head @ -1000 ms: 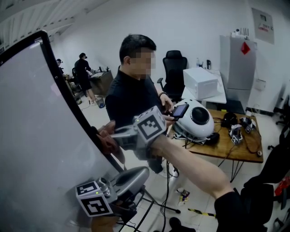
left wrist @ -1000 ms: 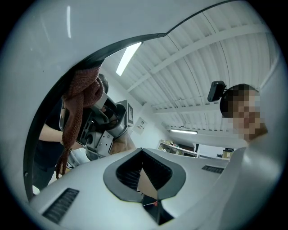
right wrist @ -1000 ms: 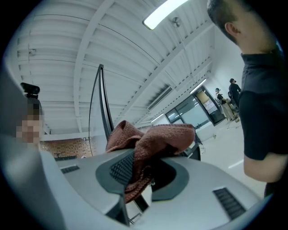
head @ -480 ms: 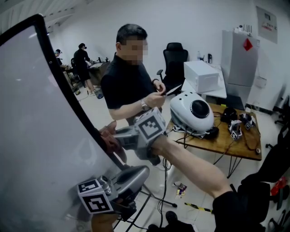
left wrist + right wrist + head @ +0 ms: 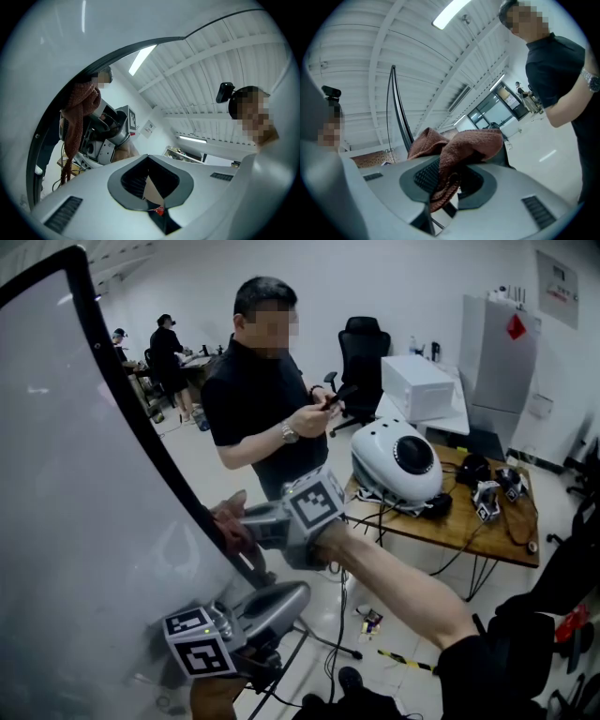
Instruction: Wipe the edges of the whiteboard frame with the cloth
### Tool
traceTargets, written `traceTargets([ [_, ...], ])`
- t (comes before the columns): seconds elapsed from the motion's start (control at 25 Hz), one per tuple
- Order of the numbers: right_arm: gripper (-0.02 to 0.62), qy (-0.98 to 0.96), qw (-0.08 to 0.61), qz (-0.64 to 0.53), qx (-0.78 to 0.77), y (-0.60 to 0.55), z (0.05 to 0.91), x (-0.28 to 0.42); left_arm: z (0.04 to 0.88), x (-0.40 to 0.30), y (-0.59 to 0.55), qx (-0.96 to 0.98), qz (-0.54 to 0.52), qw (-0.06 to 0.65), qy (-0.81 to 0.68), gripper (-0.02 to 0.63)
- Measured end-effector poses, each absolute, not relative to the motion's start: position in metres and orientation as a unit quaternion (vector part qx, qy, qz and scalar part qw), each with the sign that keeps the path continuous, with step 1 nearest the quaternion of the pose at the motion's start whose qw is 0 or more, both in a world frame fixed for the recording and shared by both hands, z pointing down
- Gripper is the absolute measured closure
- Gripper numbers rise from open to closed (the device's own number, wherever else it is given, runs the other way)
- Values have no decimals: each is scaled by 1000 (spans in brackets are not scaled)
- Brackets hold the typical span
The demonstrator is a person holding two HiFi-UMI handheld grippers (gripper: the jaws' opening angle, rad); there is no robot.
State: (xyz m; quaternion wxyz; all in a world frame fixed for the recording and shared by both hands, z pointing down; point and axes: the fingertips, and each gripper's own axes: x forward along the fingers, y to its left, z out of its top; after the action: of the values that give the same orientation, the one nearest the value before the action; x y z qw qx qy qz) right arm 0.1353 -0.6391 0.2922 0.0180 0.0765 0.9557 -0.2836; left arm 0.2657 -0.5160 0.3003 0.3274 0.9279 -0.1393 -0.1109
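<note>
**Two grippers, little travel along the edge**

Head view — the right gripper (image 5: 228, 524) presses the cloth (image 5: 223, 532) against the whiteboard frame (image 5: 141, 439), low on its right edge. It has barely shifted over the last second, so most of the edge likely remains unwiped.

Left gripper view — the left gripper (image 5: 151, 183) has its jaws together, holding nothing.

Right gripper view — the jaws pinch a bunched fold of the cloth.

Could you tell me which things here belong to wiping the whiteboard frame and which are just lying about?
Job in hand:
cloth, clamped in the right gripper
whiteboard frame

Lying about:
white domed device on the wooden table
black office chair
white box
grey cabinet
</note>
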Motion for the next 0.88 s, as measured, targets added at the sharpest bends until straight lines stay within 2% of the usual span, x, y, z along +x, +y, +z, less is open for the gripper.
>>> traceTargets([
  [0.88,499,943,17,-328,59,-641,334,136,320,263,-511,918,-98,357,-141,609],
])
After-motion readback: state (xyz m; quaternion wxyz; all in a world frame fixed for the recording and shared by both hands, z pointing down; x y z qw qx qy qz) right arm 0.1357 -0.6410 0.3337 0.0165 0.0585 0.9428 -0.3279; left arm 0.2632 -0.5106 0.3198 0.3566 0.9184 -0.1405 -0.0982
